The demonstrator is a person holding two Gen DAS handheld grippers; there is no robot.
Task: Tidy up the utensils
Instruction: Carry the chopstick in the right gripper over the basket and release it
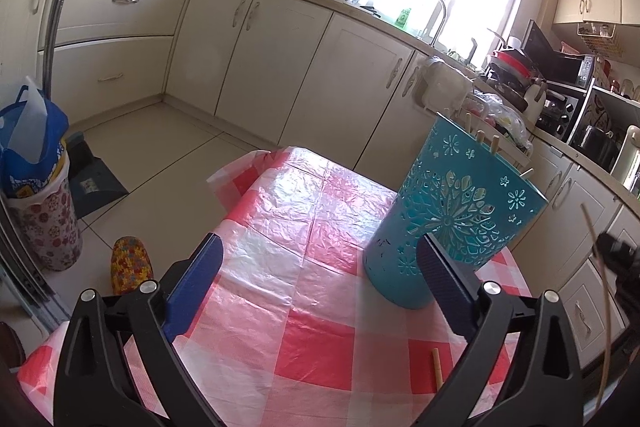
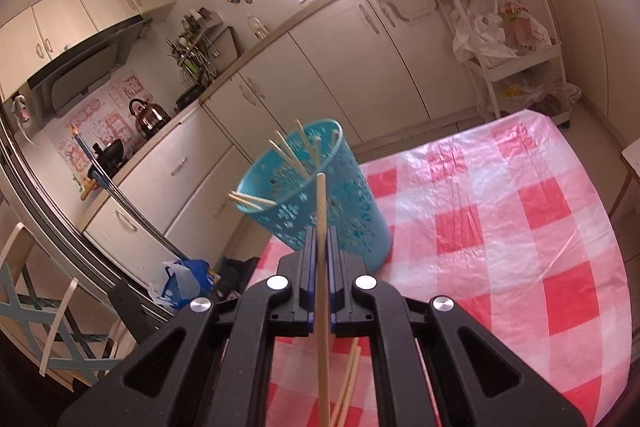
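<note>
Currently we've got the right gripper clamping a wooden chopstick, left gripper wide, over the red-white checked plastic tablecloth beside the teal perforated plastic holder, cream kitchen cabinets behind.

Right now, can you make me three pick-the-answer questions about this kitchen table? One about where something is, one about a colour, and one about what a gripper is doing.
1. Where does the cup stand?
A. on the floor
B. on the checked tablecloth
C. on the counter

2. What colour is the cup?
A. blue-green
B. yellow
C. black

3. What is the right gripper doing?
A. open and empty
B. squeezing the cup
C. shut on a chopstick

Answers:
1 B, its base rests on the red and white cloth.
2 A, its cut-out wall is blue-green in both views.
3 C, the pads press on the stick from both sides, while the left gripper is open with nothing between its pads.
</note>
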